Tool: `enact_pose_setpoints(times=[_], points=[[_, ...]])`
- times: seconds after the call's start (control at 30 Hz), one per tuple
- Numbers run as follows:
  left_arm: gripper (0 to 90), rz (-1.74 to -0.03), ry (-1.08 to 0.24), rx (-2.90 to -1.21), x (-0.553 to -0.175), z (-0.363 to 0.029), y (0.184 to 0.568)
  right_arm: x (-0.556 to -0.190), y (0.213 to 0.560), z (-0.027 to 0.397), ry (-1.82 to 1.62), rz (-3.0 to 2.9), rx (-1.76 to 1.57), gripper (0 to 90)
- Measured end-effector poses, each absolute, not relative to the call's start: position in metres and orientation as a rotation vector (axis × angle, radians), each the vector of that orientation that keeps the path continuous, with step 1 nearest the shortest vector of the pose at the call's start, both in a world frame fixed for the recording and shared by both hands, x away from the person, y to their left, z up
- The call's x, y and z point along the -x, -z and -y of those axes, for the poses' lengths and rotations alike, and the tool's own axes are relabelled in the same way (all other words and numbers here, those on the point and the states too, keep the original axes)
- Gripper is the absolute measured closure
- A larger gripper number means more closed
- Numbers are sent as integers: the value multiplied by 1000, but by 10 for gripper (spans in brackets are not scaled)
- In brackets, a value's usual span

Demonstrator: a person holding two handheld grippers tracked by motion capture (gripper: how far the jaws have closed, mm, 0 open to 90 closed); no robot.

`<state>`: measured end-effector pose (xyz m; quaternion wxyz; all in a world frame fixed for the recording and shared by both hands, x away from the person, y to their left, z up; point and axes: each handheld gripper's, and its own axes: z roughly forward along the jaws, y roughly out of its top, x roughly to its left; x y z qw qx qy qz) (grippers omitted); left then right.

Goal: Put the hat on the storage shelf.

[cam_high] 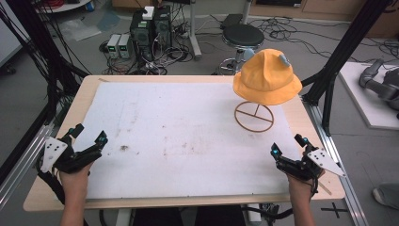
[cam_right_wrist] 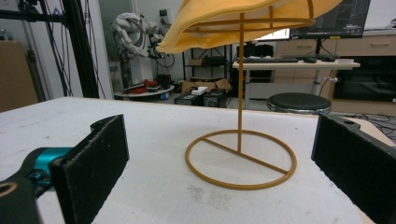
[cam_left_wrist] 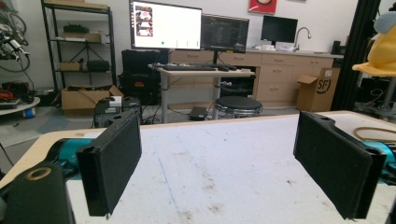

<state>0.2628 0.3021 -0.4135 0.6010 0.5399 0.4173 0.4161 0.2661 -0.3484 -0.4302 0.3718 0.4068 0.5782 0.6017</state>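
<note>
— Jaws first: how do they stand on each side?

— Left gripper [cam_high: 88, 133] rests at the near left corner of the counter [cam_high: 37, 188], its jaws spread wide with nothing between them but the white mat [cam_high: 188, 136]; the left gripper view shows the two black pads [cam_left_wrist: 112, 165] far apart over bare, lightly stained mat; right gripper [cam_high: 287, 144] sits at the near right edge, jaws likewise wide open and holding nothing.

— And the hat?

— Yellow hat [cam_high: 267, 77] sits on top of a thin wire stand [cam_high: 254, 117], ahead of the right gripper's jaws and a little toward the left gripper's side; well apart from the left gripper, far off across the mat; in the left gripper view its brim [cam_left_wrist: 380, 56] shows at the far right, beyond the right-hand jaw.

— How does the stand look from the right gripper view?

— Ring base [cam_right_wrist: 240, 158] lies flat on the mat straight ahead, between the lines of the two jaws but beyond their tips, not touched by either; a single upright rod [cam_right_wrist: 241, 84] rises from the crossbar of the ring to the hat's underside [cam_right_wrist: 219, 21], where a wire hoop holds the brim out; the hat hangs level above, clear of the mat.

— Hands?

— A hand [cam_high: 75, 176] grips each tool from the near edge; forearms come in from below; both grippers rest low over the mat, near its front corners, well apart from each other.
</note>
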Motion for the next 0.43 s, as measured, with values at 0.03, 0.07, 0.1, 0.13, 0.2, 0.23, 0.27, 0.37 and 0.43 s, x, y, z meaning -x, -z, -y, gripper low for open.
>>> enact_pose_setpoints(times=[0.03,0.07,0.1,0.13,0.2,0.23,0.27,0.37,0.43], points=[[156,-966,-963,-1244,-263,-302,414,-266,430,347,-1545,-1483,-1053,36],[156,-966,-965,-1245,-262,-303,413,-266,430,347,-1546,-1484,-1047,36],[156,-967,-968,-1244,-262,-304,413,-267,430,347,-1545,-1481,-1043,36],[156,-967,-964,-1240,-262,-304,413,-267,430,347,-1544,-1482,-1045,36],[156,-968,-965,-1243,-262,-304,413,-267,430,346,-1546,-1489,-1045,36],[156,-968,-963,-1241,-262,-304,414,-267,430,346,-1545,-1489,-1044,36],[156,-968,-964,-1245,-262,-304,414,-267,430,346,-1540,-1489,-1043,36],[156,-967,-962,-1245,-263,-303,414,-267,430,346,-1539,-1489,-1043,36],[156,-967,-959,-1244,-263,-302,414,-267,430,347,-1538,-1488,-1043,36]])
